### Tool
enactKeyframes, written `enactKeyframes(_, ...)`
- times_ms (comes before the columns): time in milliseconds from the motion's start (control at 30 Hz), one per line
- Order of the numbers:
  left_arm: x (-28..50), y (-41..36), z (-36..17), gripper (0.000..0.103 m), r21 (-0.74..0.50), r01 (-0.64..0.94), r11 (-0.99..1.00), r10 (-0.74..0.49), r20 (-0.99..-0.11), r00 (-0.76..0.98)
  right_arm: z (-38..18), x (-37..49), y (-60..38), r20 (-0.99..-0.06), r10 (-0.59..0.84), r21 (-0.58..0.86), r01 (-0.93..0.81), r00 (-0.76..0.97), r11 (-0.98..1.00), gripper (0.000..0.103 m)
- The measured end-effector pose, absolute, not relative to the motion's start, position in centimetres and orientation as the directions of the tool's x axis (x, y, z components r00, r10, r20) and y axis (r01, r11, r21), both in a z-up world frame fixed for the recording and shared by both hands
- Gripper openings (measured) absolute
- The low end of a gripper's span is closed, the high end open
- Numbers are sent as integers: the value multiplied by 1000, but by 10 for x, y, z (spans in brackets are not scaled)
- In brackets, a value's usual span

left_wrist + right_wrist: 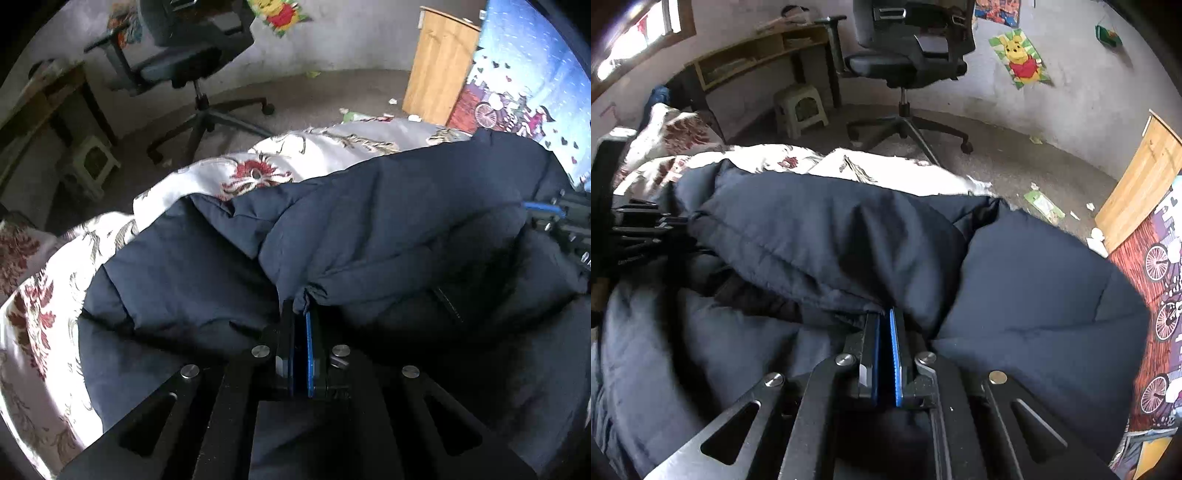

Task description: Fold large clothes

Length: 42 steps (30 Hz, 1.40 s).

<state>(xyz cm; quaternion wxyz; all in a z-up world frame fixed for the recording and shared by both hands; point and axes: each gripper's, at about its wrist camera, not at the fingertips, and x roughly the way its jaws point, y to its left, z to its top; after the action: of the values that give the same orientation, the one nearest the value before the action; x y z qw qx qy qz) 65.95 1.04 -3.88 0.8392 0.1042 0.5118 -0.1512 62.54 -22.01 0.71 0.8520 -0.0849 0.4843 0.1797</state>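
We cannot see the fingertips of the left gripper [301, 314]: they vanish under a puffy fold of the dark jacket [388, 221]. The right gripper [886, 317] likewise buries its tips in the jacket [1034, 295], so we cannot tell how much cloth sits between the blue pads [897, 354]. The jacket's lower part runs off both pictures' bottom edges. The office chair [908, 55] loses its back at the top edge. Small scraps on the floor [1045, 206] are too small for us to identify.
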Motion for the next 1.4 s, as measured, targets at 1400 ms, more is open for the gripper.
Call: enactKeyframes(1400,659,-31,-57,1,29,463,886,-203,-873,443,-18,645,-221,-905,220,87,-347,364,934,2)
